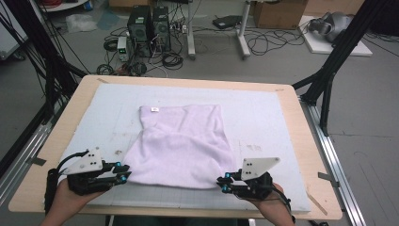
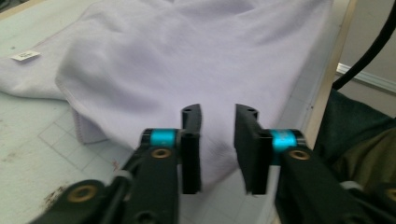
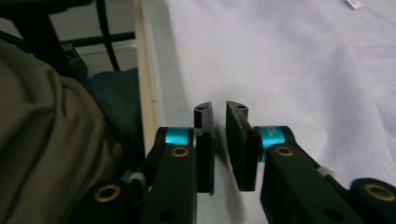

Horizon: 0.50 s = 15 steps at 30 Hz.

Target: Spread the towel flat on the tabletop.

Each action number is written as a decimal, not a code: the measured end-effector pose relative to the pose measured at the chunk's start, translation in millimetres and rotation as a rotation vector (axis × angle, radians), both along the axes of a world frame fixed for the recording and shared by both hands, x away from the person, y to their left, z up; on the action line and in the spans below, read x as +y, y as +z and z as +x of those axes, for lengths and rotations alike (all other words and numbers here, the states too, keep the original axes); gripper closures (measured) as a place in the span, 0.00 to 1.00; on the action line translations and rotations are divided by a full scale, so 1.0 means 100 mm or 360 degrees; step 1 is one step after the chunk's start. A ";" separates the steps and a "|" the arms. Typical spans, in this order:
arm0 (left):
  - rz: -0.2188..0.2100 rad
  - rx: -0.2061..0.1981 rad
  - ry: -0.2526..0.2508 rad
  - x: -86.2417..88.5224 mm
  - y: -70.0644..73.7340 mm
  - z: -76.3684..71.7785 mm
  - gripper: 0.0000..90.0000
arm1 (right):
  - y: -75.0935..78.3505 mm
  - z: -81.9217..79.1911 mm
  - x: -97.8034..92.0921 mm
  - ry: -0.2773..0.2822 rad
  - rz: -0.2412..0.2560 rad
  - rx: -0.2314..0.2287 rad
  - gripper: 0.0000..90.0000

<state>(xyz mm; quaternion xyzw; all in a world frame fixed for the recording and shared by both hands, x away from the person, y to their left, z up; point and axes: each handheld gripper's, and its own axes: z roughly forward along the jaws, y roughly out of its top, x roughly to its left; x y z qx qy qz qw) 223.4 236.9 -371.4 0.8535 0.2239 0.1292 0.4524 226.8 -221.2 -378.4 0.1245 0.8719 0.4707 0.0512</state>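
2 grippers | left gripper [image 1: 123,172] fingers released at towel [image 1: 181,143] corner | right gripper [image 1: 223,183] fingers released, same

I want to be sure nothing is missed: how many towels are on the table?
1. The towel lies in the middle of the table; the left gripper and right gripper are at its near corners.

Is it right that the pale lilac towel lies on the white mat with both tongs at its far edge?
Not quite: the left tongs and right tongs sit at the near edge of the pale lilac towel on the white mat, as the high view shows.
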 end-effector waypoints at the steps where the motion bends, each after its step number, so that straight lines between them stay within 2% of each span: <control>1: 0.0008 -0.0006 0.0003 -0.01 -0.03 0.03 0.74 | 0.00 0.02 -0.01 -0.0019 -0.0014 -0.0012 0.85; 4: 0.0053 -0.0007 -0.0008 -0.04 -0.15 0.16 0.72 | -0.09 0.17 -0.01 -0.0082 -0.0054 -0.0018 0.76; 7: 0.0104 0.0055 -0.0007 -0.09 -0.32 0.32 0.71 | -0.27 0.36 0.06 -0.0092 -0.0118 0.0030 0.69; 9: 0.0144 0.0095 -0.0022 -0.13 -0.44 0.42 0.71 | -0.41 0.46 0.12 -0.0082 -0.0133 0.0074 0.65; 10: 0.0170 0.0112 -0.0045 -0.14 -0.49 0.46 0.70 | -0.47 0.49 0.15 -0.0075 -0.0150 0.0094 0.65; 12: 0.0210 0.0160 -0.0084 -0.18 -0.57 0.52 0.70 | -0.56 0.52 0.21 -0.0057 -0.0233 0.0116 0.64; 14: 0.0266 0.0196 -0.0121 -0.21 -0.66 0.56 0.72 | -0.64 0.54 0.27 -0.0039 -0.0316 0.0113 0.66; 15: 0.0224 0.0185 -0.0121 -0.19 -0.67 0.56 0.74 | -0.64 0.54 0.27 -0.0037 -0.0286 0.0095 0.72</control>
